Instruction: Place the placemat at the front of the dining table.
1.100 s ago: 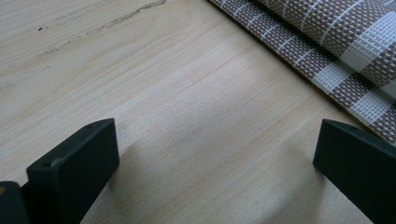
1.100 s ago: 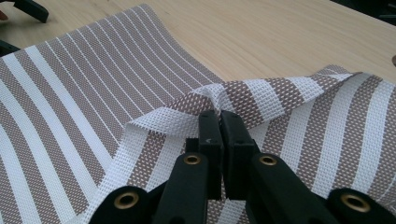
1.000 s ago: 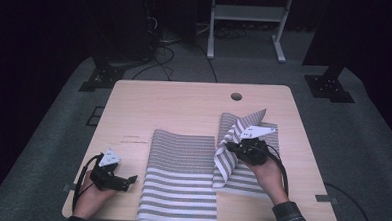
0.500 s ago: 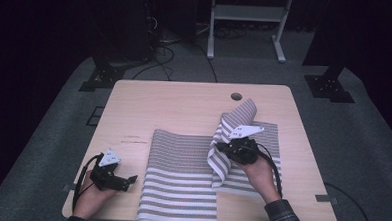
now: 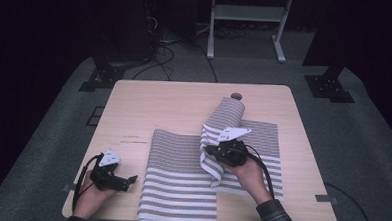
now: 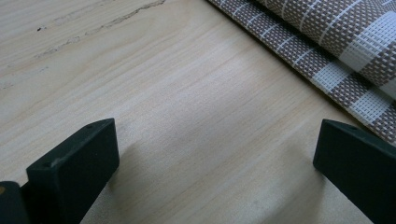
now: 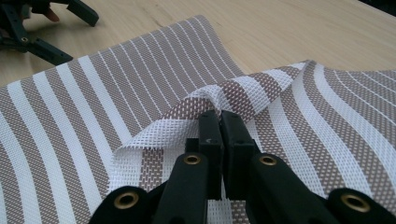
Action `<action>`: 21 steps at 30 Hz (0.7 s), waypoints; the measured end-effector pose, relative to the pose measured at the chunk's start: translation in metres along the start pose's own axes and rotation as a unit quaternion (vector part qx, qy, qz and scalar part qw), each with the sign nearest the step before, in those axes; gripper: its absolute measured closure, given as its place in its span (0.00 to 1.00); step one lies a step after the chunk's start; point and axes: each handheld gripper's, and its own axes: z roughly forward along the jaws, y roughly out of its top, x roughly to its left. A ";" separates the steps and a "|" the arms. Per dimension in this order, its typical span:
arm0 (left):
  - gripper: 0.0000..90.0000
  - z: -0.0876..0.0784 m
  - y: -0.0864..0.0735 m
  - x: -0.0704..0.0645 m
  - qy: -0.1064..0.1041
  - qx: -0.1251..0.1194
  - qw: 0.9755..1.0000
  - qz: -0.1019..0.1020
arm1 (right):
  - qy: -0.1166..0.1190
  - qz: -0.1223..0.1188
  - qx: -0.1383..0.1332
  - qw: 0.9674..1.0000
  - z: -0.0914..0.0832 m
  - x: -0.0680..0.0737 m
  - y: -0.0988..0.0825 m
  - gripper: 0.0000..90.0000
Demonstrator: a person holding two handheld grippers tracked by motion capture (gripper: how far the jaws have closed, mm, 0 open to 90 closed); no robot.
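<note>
Striped placemat (image 7: 140, 84) showing coarse open-weave mesh, matt, counter (image 6: 196, 116) showing pale smooth wood grain with fine scratches, right gripper (image 7: 219, 116) showing matt black plastic, brass-coloured rivets

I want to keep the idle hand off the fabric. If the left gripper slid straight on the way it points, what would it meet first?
Probably the striped placemat: bare table lies between the open left gripper and its edge, though depth is hard to judge.
</note>
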 end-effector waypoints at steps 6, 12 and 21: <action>0.00 0.000 0.000 0.000 -0.001 -0.001 1.000 0.000 | 0.011 -0.004 0.002 1.000 0.008 0.008 0.004 0.98; 0.00 0.000 0.000 0.000 -0.001 0.000 1.000 0.001 | 0.018 -0.012 0.006 1.000 0.013 0.014 0.005 0.98; 0.00 0.000 0.000 0.000 -0.002 0.000 1.000 0.002 | 0.034 -0.024 0.013 0.999 0.020 0.025 0.007 0.98</action>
